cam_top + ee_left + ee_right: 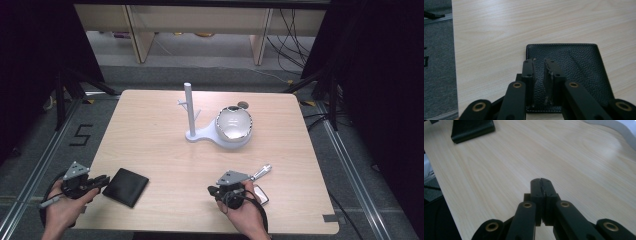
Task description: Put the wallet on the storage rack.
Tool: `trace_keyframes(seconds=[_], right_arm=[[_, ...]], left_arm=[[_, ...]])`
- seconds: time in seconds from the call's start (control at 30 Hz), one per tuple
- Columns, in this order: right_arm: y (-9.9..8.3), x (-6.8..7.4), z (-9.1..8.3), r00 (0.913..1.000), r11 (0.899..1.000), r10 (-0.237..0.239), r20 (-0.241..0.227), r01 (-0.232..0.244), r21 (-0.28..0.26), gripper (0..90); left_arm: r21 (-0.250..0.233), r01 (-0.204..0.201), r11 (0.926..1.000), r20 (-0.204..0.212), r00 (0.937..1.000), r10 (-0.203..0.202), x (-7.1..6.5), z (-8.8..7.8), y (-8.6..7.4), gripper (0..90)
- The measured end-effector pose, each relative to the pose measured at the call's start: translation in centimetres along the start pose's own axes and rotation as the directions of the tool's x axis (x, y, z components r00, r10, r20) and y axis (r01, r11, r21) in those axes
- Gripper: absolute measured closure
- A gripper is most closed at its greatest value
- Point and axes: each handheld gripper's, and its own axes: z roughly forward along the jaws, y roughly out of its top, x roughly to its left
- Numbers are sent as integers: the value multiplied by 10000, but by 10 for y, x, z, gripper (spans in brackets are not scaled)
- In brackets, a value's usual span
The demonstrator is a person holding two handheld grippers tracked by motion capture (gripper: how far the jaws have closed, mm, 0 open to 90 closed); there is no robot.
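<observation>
A black leather wallet lies flat near the table's front left corner. My left gripper points at it from the left. In the left gripper view its jaws stand a narrow gap apart above the wallet's near edge, with nothing pinched between them. My right gripper is at the front middle of the table, pointing left. Its jaws are shut flat against each other over bare wood and hold nothing. The wallet lies far off at the top left of the right gripper view.
A white stand with an upright post and a shiny metal bowl on its base sits at the table's middle back. A silver handle-like piece and a small shiny flat object lie by my right hand. The table's front edge is close.
</observation>
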Motion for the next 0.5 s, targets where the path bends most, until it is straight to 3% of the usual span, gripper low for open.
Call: trace_keyframes(seconds=[0.1,0.13,0.17,0.23,0.5], right_arm=[[5,5,9,9992,9992,-402,-77,402,68,900],[6,8,12,9997,9998,-176,-176,177,47,900],[8,8,14,9992,9992,-342,-215,346,190,900],[10,11,19,9982,9985,-504,-320,511,213,900],[23,23,30,9946,9971,-693,-774,715,258,900]], left_arm=[[494,-376,9981,-29,9993,378,-1,3,4,895],[647,-419,9970,-28,9991,422,-2,4,4,896],[647,-419,9970,-28,9991,422,-2,4,4,897],[711,-379,9968,-435,9982,410,-2,7,3,898],[831,-260,9962,-244,9993,281,2,10,-1,895]])
